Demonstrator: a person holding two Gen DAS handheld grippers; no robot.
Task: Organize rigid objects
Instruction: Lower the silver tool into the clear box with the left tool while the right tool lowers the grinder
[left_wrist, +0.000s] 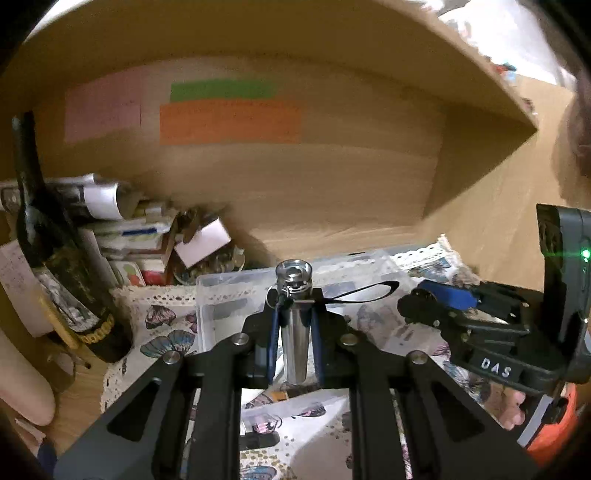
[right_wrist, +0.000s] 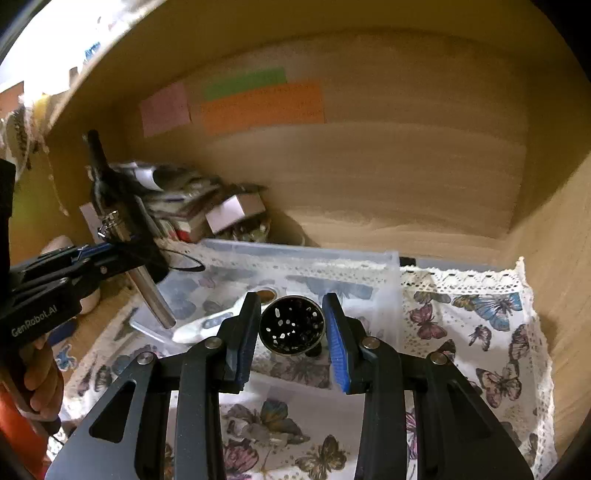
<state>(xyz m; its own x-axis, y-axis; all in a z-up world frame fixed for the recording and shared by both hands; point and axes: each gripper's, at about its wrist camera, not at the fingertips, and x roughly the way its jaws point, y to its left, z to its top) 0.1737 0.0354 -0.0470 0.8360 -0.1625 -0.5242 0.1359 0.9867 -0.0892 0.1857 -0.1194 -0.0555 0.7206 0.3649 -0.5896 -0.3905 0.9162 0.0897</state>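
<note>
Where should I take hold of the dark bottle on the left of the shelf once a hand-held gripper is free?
Grip the dark bottle by its slim neck, probably coming in level from the open front. It stands upright, its body looks too wide for the jaws, and the stack of papers crowds its lower right side, so the neck is the clearest part to reach.

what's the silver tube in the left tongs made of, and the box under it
Silver tube: looks like polished metal, with bright mirror-like streaks along its barrel. Box: seems translucent, frosted plastic, since the butterfly cloth shows through its walls, blurred.
</note>
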